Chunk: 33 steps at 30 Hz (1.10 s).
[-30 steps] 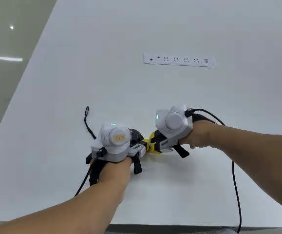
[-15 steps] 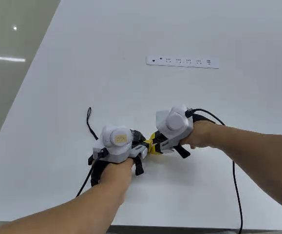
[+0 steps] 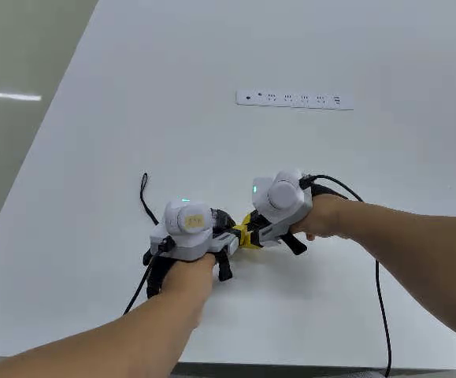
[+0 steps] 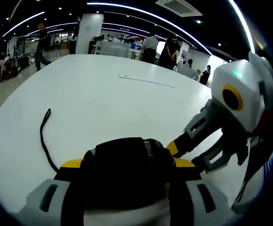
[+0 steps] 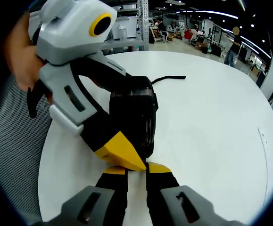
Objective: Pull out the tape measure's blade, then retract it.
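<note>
Plainly, the left gripper [image 4: 128,163] is clamped on the tape measure [image 5: 132,113]. Its two yellow-tipped fingers [image 4: 72,164] press the black case from either side, and the case sits deep between them, close in front of that gripper's camera.

The right gripper [image 5: 137,168] faces the left one head-on, so the case lies just ahead of its tips. Those tips reach the lower corner of the case, right beside one yellow fingertip of the left gripper. The right gripper's jaws stand almost together with a thin pale strip between them. Whether they pinch the end of the blade cannot be told.

Both grippers hang low over the white table [image 3: 172,79], each held in one of the person's hands.

A black strap [image 5: 169,77] lies loose on the table beyond the case, on the side away from the right gripper and to the left of the left gripper. A white power strip [image 3: 294,99] lies flat well ahead of both grippers, far apart from them. A black cable [image 3: 379,299] runs back from behind the right gripper, past the person's forearm, toward the near table edge.
</note>
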Available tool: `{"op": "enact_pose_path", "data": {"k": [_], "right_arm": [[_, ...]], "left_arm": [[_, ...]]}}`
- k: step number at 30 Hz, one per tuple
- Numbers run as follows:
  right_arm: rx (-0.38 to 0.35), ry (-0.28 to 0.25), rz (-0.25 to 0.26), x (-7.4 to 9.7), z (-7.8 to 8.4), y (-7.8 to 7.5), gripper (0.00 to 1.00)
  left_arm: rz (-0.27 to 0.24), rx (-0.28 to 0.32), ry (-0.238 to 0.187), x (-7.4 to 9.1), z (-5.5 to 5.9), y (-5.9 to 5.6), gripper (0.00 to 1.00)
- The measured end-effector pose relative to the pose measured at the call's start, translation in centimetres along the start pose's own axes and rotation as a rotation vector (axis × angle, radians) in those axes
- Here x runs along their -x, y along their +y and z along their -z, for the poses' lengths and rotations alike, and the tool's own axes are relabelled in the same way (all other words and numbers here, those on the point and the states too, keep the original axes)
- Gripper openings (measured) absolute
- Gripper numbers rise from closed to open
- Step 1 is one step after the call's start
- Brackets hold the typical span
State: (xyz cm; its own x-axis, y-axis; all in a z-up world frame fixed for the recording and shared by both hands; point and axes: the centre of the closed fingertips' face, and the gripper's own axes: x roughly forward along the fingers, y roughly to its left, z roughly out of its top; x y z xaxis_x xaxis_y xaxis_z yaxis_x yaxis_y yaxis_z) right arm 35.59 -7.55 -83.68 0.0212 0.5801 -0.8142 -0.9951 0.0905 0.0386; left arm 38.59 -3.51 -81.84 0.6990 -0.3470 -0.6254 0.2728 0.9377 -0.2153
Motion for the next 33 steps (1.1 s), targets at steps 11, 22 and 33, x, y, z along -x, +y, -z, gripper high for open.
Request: {"op": "enact_pose_path", "data": {"k": [11, 22, 33], "right_arm": [[-0.036, -0.022, 0.021, 0.0, 0.0, -0.1, 0.15], [-0.139, -0.036, 0.127, 0.9, 0.3, -1.5, 0.44], [-0.319, -0.134, 0.275, 5.6, 3.7, -0.8, 0.75]], "left_arm": [[0.028, 0.015, 0.027, -0.1, 0.1, 0.0, 0.70], [0.202, -0.102, -0.058, 1.4, -3.2, 0.1, 0.82], [0.296, -0.229, -0.091, 5.2, -4.4, 2.9, 0.99]]}}
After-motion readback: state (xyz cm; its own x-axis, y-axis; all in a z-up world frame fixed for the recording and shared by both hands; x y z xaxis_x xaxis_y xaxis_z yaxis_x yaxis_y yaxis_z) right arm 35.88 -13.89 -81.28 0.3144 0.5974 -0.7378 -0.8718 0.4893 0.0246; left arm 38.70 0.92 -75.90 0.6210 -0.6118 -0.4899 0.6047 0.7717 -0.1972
